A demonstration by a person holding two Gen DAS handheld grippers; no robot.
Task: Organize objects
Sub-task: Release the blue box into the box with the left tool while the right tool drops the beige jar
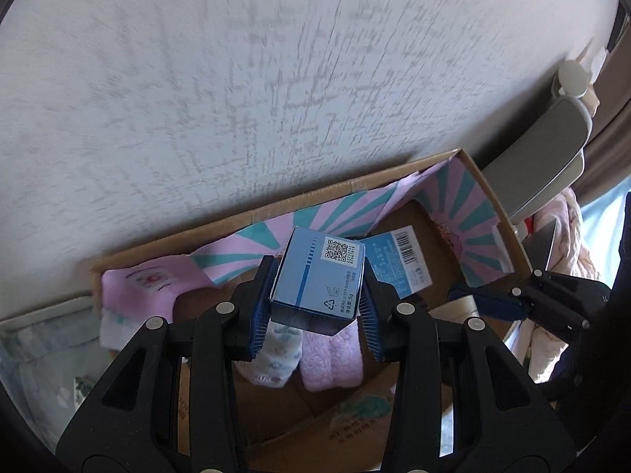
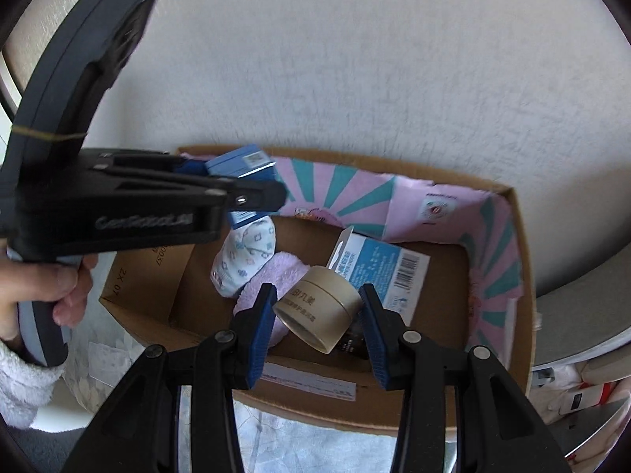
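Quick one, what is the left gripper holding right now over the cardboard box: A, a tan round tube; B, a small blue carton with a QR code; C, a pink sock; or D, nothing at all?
B: in the left wrist view the left gripper is shut on the small blue carton, whose QR sticker shows, above the cardboard box; the tan tube sits between the right gripper's fingers.
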